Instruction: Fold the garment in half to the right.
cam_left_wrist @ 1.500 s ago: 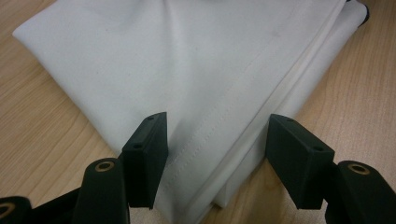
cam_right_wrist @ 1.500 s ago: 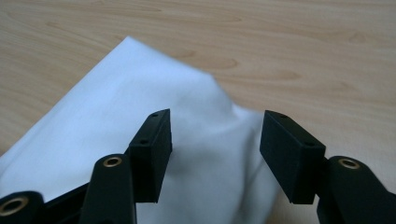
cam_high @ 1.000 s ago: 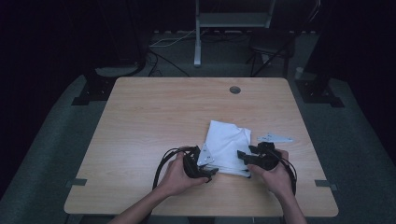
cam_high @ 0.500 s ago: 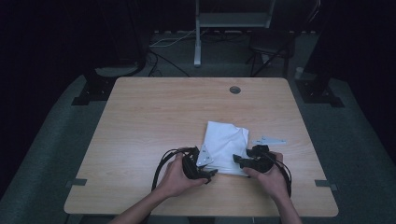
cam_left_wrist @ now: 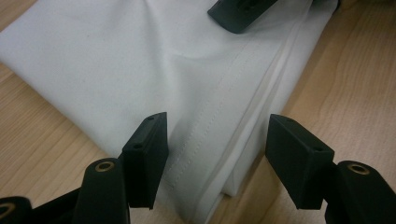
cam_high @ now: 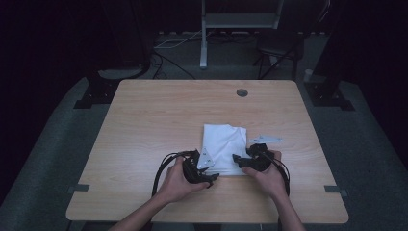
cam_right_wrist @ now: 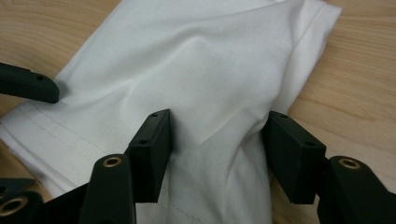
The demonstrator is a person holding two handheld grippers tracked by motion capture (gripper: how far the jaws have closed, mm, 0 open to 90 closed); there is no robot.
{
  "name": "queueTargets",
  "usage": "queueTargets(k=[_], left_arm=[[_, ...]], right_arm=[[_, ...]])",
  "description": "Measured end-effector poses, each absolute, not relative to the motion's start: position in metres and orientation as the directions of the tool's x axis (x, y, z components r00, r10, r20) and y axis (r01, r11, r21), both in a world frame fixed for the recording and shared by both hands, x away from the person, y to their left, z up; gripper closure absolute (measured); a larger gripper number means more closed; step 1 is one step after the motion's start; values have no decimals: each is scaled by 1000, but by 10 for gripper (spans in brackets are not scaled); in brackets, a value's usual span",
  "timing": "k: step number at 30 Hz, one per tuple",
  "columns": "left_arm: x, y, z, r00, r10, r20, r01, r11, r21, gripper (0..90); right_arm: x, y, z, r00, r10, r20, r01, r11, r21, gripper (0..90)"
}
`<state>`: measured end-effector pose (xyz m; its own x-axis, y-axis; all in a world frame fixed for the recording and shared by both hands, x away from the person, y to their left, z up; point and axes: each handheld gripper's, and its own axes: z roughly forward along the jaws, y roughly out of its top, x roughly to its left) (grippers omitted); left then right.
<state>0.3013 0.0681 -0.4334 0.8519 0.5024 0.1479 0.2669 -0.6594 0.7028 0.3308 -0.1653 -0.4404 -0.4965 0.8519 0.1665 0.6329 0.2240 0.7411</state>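
Nearest to you, your left hand (cam_high: pixel 180 178) and your right hand (cam_high: pixel 269 175) rest on the near part of the wooden table (cam_high: pixel 159 120), each with a gripper. Your left gripper (cam_high: pixel 209 175) lies at the near left corner of the folded white cloth (cam_high: pixel 222 144). In the left gripper view its jaws stand apart, and the stitched hem corner of the white cloth (cam_left_wrist: pixel 154 65) lies between them. One jaw is above the fabric and the other is beside the folded edge, over the wood. I cannot tell if the pads touch the fabric, but they do not squeeze it.

Your right gripper (cam_high: pixel 239 160) is at the near right edge of the cloth. In the right gripper view its jaws are also apart, and a raised fold of the cloth (cam_right_wrist: pixel 201 70) sits between them, not pinched.

The cloth lies flat on the table, right of the middle, near you. Just beside it, on the right, is a small grey plate (cam_high: pixel 265 139). Farther away, a round hole (cam_high: pixel 242 92) is in the tabletop.
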Motion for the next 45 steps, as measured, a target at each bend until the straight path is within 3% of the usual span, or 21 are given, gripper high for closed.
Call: queueTargets(k=[13,17,22,31,36,45], left_arm=[[313,89,-429,832,550,80,337,-613,715,390],[309,92,-424,846,529,60,321,-596,736,390],[299,94,-423,874,486,26,298,-577,760,390],[300,101,-431,872,488,-35,348,-568,746,389],[300,104,-428,867,497,-41,350,-549,759,362],[294,116,-415,838,541,-64,360,-461,812,309]], right_arm=[[338,-158,-435,-504,839,206,619,185,763,410],[327,-168,-427,-501,837,220,611,162,775,444],[309,-176,-426,-504,834,223,600,152,786,554],[300,-176,-441,-498,837,228,630,169,758,560],[298,-176,-441,-495,841,221,629,171,758,497],[295,-185,-424,-493,850,188,555,141,820,302]])
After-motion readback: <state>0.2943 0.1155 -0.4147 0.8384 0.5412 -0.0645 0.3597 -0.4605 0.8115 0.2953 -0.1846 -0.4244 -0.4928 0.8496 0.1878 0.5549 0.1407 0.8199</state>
